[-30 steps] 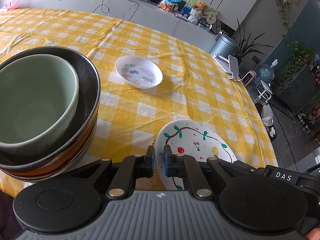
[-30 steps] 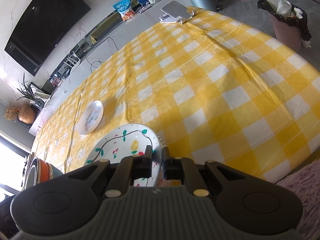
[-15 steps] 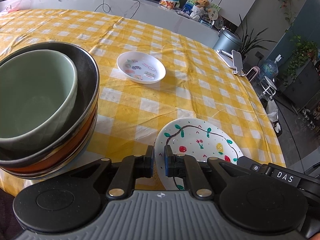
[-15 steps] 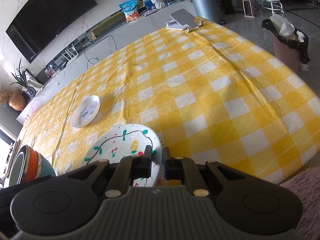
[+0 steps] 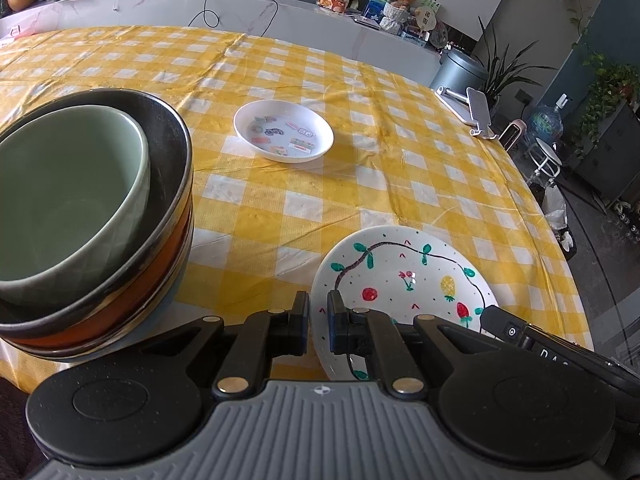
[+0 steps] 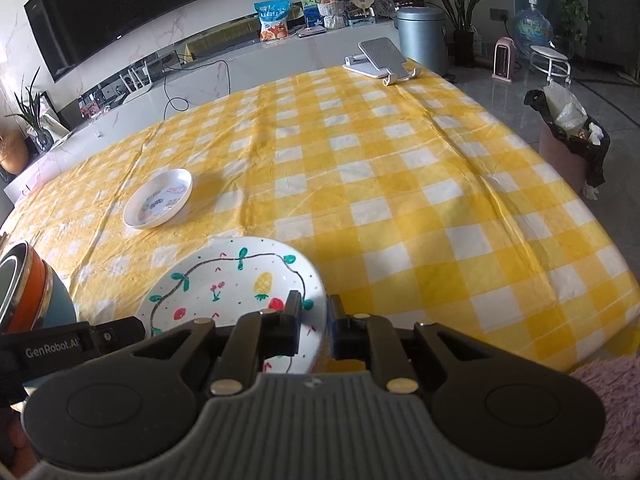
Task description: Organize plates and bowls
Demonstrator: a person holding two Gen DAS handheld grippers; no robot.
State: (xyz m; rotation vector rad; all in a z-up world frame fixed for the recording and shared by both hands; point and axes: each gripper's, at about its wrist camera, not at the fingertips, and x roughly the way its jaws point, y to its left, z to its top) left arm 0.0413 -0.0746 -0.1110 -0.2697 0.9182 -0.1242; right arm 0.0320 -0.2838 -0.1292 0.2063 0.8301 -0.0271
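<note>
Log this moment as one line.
left gripper: shut on painted plate rim | right gripper: on opposite rim, jaws just opening slightly | bowl stack: beside plate | sticker dish: untouched, mid-table

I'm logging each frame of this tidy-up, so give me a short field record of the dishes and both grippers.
surface: yellow checked tablecloth
bowl stack: green bowl nested on top, left side
painted plate: near table edge, gripped on opposite rims
small sticker dish: alone, farther back
left gripper: shut on plate rim
right gripper: shut on plate rim
</note>
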